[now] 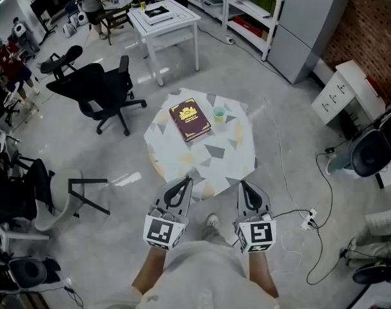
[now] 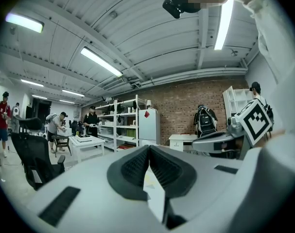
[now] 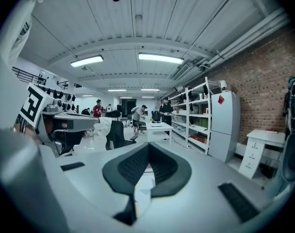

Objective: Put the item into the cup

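A small round table (image 1: 228,161) with a pale top patterned in grey triangles stands ahead of me in the head view. On it lie a dark red book (image 1: 189,121) with gold print and, just right of it, a pale green cup (image 1: 219,114). My left gripper (image 1: 185,183) and right gripper (image 1: 244,186) hover side by side over the table's near edge, well short of the book and cup. Both are shut with nothing between the jaws. The left gripper (image 2: 148,150) and right gripper (image 3: 148,147) point level into the room, so their own views show neither cup nor book.
A black office chair (image 1: 102,89) stands left of the table, more chairs at the far left. Behind are a white table (image 1: 164,19), shelving and a grey cabinet (image 1: 306,24). Cables (image 1: 311,219) trail on the floor at right. People work in the far left background.
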Available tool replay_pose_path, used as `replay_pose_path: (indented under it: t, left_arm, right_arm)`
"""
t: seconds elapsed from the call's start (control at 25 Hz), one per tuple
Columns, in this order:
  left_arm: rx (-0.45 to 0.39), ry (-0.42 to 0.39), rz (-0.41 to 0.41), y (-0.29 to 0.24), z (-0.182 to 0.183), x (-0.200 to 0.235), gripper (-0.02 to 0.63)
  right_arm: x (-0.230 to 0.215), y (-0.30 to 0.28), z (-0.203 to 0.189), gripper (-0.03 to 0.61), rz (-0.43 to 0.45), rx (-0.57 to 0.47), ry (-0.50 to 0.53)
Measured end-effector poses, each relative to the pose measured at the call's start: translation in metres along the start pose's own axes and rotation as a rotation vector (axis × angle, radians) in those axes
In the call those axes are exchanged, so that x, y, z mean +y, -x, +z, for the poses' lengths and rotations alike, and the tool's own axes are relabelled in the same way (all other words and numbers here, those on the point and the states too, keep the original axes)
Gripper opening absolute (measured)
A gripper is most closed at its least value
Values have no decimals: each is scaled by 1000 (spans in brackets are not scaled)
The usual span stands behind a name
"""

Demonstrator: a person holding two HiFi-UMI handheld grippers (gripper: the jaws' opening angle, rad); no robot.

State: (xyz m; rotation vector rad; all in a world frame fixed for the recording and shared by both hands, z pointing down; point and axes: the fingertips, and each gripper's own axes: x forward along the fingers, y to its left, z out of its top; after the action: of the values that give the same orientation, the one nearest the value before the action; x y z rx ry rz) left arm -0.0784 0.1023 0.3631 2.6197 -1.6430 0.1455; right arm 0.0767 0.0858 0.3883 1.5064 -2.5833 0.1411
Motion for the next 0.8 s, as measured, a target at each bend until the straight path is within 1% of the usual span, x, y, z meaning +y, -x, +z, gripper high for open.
replay_pose_path:
  t: [0.16,0.44,0.8]
  left_arm:
    - [-7,-11,13,-18,5,3,17]
    - [29,-3,42,-40,-3,9,17]
    - [30,-8,64,-64,6,5,17]
  right_arm:
    - [-13,-15,-1,6,14,1,-10]
    - [-30,-40,2,6,47,7,-9]
    - [-52,-53,7,6,69,-1,-20]
